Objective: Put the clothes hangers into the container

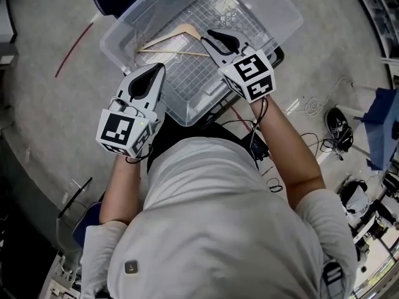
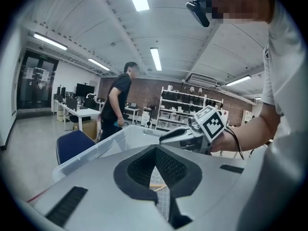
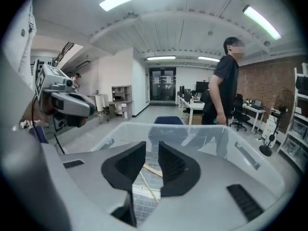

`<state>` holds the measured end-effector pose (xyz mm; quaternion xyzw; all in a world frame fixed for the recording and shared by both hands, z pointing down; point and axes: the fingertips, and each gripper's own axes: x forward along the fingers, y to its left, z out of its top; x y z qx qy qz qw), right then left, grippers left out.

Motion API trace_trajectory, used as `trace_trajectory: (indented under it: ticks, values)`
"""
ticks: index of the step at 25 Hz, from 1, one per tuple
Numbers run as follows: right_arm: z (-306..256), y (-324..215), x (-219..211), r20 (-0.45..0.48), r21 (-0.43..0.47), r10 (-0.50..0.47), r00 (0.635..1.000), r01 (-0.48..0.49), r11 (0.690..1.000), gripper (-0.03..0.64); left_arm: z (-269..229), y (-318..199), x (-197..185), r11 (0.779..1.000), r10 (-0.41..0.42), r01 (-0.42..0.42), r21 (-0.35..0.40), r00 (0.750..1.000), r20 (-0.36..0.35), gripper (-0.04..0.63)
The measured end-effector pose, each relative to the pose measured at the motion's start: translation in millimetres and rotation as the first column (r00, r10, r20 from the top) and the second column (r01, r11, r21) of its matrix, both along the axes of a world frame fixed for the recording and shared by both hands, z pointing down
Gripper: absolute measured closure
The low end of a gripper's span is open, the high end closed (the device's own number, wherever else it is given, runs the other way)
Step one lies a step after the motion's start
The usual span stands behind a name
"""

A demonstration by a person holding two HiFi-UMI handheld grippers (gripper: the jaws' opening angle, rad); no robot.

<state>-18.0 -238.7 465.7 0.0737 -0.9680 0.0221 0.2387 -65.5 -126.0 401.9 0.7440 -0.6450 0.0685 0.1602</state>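
Pale wood hanger (image 1: 163,37) in container (image 1: 115,42); right hand-held gripper (image 1: 207,37) ajar, left hand-held gripper (image 1: 163,66) closed.

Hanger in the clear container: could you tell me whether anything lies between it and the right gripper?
Nothing visible does. The hanger lies uncovered on the container floor; the right gripper hangs over it, jaws apart and empty.

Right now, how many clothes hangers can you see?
1. A wooden hanger lies flat on the bottom of the clear container, toward its left side, just ahead of the right tool. That tool covers part of the bottom, so another could be hidden.
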Motion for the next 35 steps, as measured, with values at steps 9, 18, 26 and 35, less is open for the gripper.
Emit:
trace_trajectory:
  ticks: [9, 18, 26, 35]
  values:
    - [-65.1, 43.4, 30.5, 0.143, 0.063, -0.012, 0.990, 0.003, 0.998, 0.565, -15.1, 10.0, 11.6, 0.999, -0.003, 0.002, 0.043, 1.000, 0.019, 0.578]
    - [-101.4, 71.5, 71.8, 0.237, 0.092, -0.018, 0.971, -0.004, 0.996, 0.591, -32.6, 22.0, 37.1, 0.997, -0.012, 0.008, 0.078, 0.999, 0.046, 0.578]
    - [-111.3, 82.5, 80.9, 0.258, 0.082, -0.054, 0.965, 0.033, 0.996, 0.597, -41.1, 31.2, 41.4, 0.997, -0.031, 0.026, 0.076, 0.998, 0.061, 0.578]
    - [-114.2, 92.5, 75.6, 0.257, 0.017, -0.048, 0.965, 0.046, 0.999, 0.597, -41.3, 59.5, 27.5, 0.996, -0.081, 0.077, 0.050, 0.994, 0.067, 0.578]
